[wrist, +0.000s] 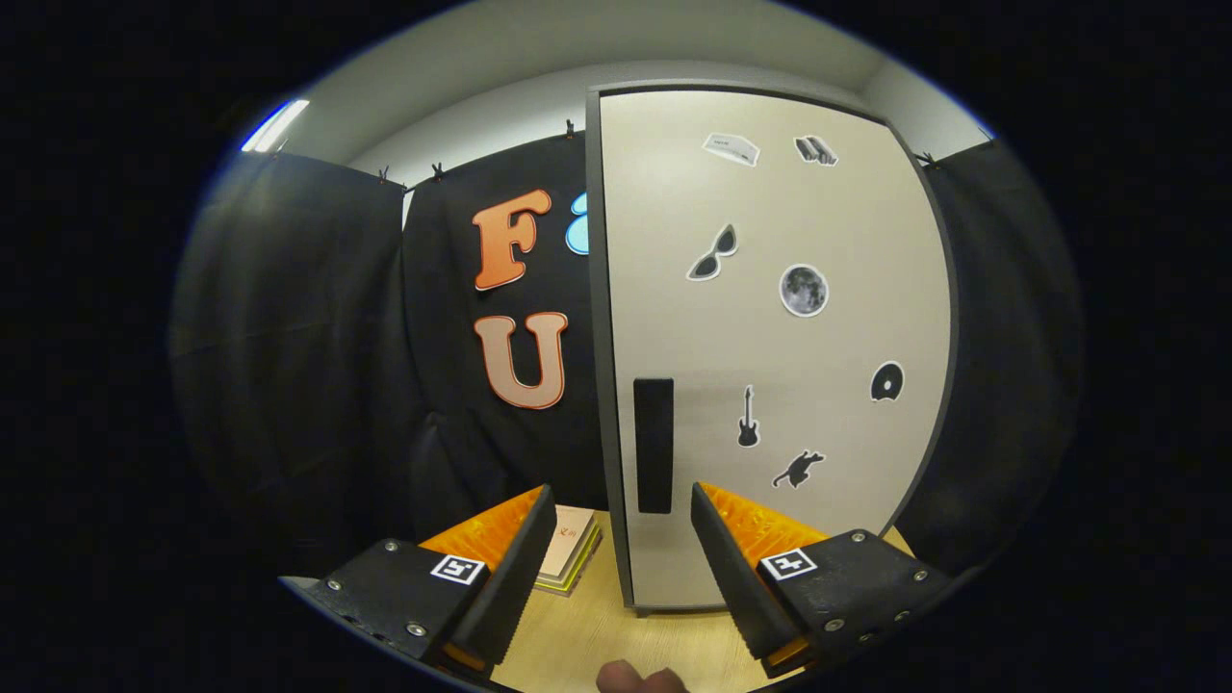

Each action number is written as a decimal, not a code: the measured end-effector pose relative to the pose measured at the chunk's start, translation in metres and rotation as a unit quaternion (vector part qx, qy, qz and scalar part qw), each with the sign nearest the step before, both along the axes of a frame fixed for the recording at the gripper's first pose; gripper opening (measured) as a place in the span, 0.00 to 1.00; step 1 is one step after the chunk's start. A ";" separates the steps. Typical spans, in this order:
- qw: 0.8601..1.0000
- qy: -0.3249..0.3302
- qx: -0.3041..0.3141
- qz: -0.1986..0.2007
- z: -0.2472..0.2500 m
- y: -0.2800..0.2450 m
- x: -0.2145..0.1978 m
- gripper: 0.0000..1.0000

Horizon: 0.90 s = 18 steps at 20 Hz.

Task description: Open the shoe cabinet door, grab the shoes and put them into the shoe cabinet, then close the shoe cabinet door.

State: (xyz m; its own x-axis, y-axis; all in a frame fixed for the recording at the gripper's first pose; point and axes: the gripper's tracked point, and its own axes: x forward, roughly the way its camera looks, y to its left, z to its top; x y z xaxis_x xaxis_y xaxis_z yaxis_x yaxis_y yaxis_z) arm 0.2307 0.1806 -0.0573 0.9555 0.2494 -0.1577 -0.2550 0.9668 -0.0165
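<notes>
I see my gripper [623, 500] with its fingers spread wide and nothing between them. It is level and points straight at the cabinet [770, 337]. Under the fingers is a light wooden table [577, 635]. At 12 o'clock, just ahead of the gap, stands the cabinet with its door [837, 462] closed; the dark handle [654, 445] is in line with the gap. The door carries small stickers [804, 290]. At 11 o'clock, beside the left finger, some flat cards [568, 549] lie on the table, left of the cabinet. Black cloth [289, 366] hangs behind, and a white wall [500, 115] is above it.
</notes>
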 end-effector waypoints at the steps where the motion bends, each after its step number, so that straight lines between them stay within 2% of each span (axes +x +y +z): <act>1: 1.000 -0.001 -0.001 -0.002 0.003 -0.006 -0.014 0.89; 7: 0.999 -0.017 -0.011 -0.030 0.029 -0.056 -0.089 0.89; 10: 0.999 -0.026 0.010 -0.043 0.047 -0.087 -0.123 0.89; 18: 0.996 -0.041 0.028 -0.077 0.068 -0.180 -0.189 0.89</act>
